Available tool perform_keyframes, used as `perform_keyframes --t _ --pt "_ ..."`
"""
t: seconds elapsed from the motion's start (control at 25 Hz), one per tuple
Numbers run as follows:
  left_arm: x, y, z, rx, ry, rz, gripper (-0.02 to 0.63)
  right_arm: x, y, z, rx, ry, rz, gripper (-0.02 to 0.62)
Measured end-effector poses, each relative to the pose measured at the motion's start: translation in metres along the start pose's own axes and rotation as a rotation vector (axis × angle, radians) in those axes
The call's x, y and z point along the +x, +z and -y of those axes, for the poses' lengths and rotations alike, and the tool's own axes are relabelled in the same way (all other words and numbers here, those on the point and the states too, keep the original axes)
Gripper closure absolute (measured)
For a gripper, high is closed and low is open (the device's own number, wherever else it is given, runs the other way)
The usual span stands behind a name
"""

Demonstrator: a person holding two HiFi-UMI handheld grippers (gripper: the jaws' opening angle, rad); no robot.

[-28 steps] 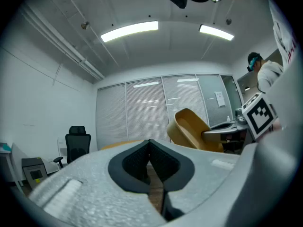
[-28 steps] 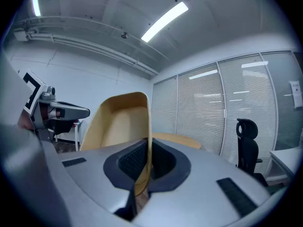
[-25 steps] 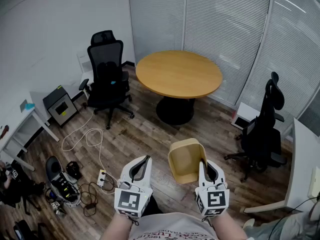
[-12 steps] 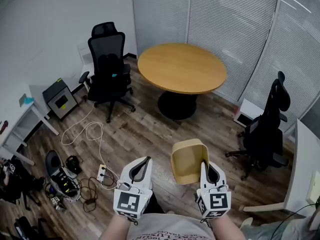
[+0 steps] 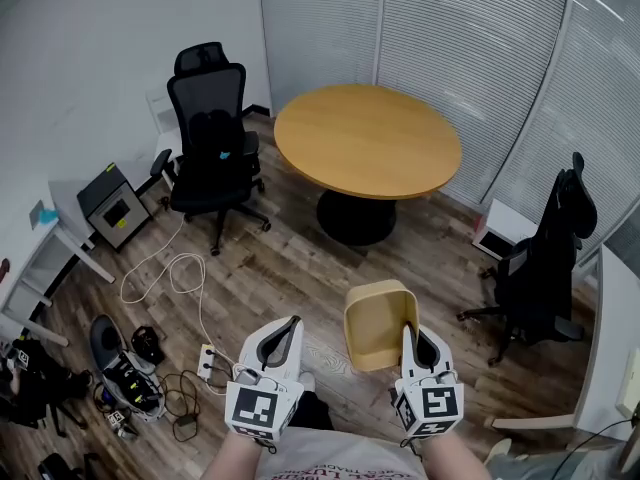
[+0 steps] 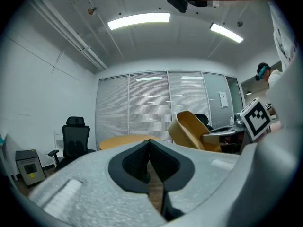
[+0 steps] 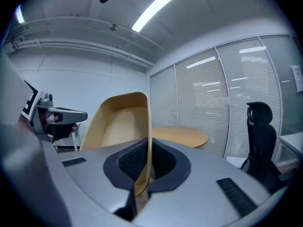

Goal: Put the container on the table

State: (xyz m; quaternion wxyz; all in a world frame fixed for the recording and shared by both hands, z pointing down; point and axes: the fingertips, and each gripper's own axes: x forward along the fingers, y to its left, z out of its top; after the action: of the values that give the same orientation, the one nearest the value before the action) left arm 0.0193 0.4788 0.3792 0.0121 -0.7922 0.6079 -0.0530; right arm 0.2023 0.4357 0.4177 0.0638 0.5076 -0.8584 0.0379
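A tan open container (image 5: 378,323) hangs in the air above the wood floor, its right wall pinched between the jaws of my right gripper (image 5: 413,334). In the right gripper view that container (image 7: 120,124) rises tilted from the closed jaws. My left gripper (image 5: 288,330) is beside it on the left, shut and holding nothing; its pads (image 6: 142,161) meet at a seam. The round wooden table (image 5: 366,139) stands ahead, well beyond both grippers, its top bare. From the left gripper view the container (image 6: 191,130) shows at the right.
A black office chair (image 5: 211,138) stands left of the table, another black chair (image 5: 550,258) at the right. Cables and a power strip (image 5: 206,356) lie on the floor at lower left, near a small grey cabinet (image 5: 110,208). Window blinds (image 5: 450,38) close off the far side.
Both grippers and the held container have moved forward toward the round table; the table and chairs sit slightly nearer in the head view. The grip on the container's wall is unchanged.
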Motion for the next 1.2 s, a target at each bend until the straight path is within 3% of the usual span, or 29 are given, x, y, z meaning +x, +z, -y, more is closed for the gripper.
perform_keyframes --t 0.32,0.48,0.72,0.92,1.2 --pt "0.083 0.011 -0.094 -0.020 -0.032 0.012 0.600 0.109 0.027 -0.002 0.007 -0.070 -0.002 0.584" --pt "0.117 0.009 -0.124 -0.015 -0.071 0.011 0.600 0.153 0.041 -0.001 0.020 -0.097 -0.002 0.584" --pt "0.164 0.006 -0.158 -0.046 -0.067 0.004 0.600 0.208 0.046 0.010 0.020 -0.100 -0.025 0.584" --pt "0.222 0.000 -0.169 -0.057 -0.050 -0.017 0.600 0.262 0.043 0.046 0.030 -0.084 -0.031 0.584" --pt "0.333 0.017 -0.168 -0.047 0.021 0.009 0.600 0.351 0.062 0.132 0.038 -0.023 -0.009 0.584"
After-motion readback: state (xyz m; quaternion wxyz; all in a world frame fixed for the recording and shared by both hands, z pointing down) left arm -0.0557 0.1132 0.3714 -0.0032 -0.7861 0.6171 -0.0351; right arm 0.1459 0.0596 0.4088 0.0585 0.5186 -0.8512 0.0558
